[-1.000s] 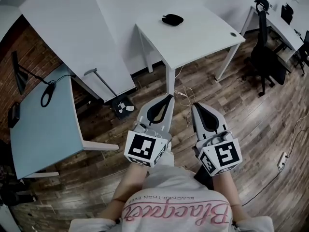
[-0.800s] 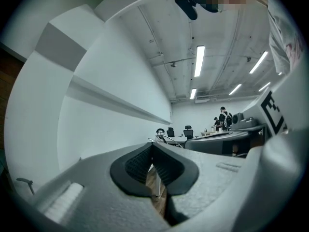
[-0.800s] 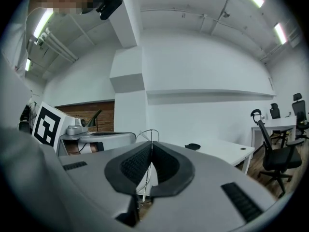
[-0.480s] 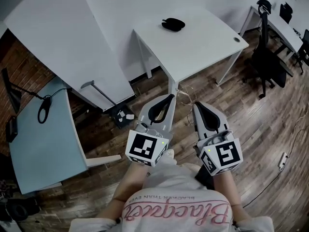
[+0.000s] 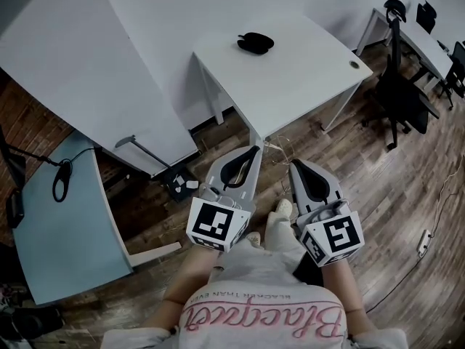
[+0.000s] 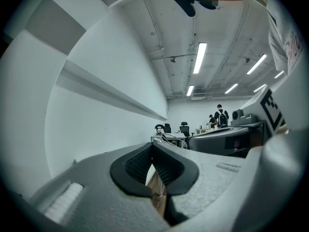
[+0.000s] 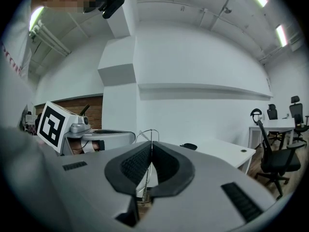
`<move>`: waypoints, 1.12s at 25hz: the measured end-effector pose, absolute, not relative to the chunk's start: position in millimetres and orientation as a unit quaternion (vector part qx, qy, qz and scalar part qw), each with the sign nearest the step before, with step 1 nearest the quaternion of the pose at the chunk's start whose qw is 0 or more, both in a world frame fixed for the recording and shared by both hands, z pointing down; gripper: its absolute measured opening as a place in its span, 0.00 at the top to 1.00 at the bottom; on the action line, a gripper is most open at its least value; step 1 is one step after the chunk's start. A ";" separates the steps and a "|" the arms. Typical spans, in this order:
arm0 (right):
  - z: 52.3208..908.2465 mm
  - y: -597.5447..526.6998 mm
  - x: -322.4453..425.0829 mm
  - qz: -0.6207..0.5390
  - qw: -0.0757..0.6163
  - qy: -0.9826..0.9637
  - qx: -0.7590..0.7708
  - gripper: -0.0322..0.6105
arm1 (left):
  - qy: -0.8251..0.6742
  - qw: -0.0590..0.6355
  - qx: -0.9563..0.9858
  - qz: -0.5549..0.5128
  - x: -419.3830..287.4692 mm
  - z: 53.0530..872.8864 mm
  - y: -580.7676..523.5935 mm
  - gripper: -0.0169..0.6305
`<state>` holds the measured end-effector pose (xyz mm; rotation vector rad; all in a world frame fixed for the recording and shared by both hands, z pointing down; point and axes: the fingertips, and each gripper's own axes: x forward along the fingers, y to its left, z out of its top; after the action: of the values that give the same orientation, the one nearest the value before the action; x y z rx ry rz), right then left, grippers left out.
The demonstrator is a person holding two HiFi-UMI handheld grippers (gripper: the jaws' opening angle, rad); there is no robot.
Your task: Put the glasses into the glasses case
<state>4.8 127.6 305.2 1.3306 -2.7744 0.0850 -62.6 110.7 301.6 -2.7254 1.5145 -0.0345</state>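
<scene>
A small black thing, which looks like the glasses case (image 5: 255, 43), lies near the far edge of a white table (image 5: 298, 67). It also shows as a dark lump (image 7: 189, 146) in the right gripper view. I cannot make out the glasses apart from it. My left gripper (image 5: 253, 150) and right gripper (image 5: 294, 163) are held side by side over the wooden floor, well short of the table. Both have their jaws closed together with nothing between them, as the left gripper (image 6: 152, 146) and right gripper (image 7: 151, 144) views confirm.
A large white desk (image 5: 80, 57) stands at the back left and a pale blue table (image 5: 62, 224) at the left. A black office chair (image 5: 396, 86) is at the right, near another desk. A power strip (image 5: 423, 240) lies on the floor. My shoe (image 5: 280, 213) shows between the grippers.
The white table and the black thing on it have come nearer and shifted left in the head view. A shoe has stepped forward between the grippers. Both grippers stay shut.
</scene>
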 end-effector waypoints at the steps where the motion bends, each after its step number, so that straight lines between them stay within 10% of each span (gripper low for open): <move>1: 305.1 121.1 5.4 0.026 0.033 -0.902 0.430 0.93 | 0.486 0.013 -0.874 -0.013 -62.1 301.4 103.8 0.97; 28: 306.4 -150.0 64.7 0.011 0.060 -0.942 0.329 0.93 | 0.573 -0.006 -0.819 -0.025 -1.6 307.3 -162.3 0.97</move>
<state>64.7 -150.0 306.4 0.9966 -2.8514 0.0326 -1.6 -162.3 307.3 -2.5837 1.8082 -0.0791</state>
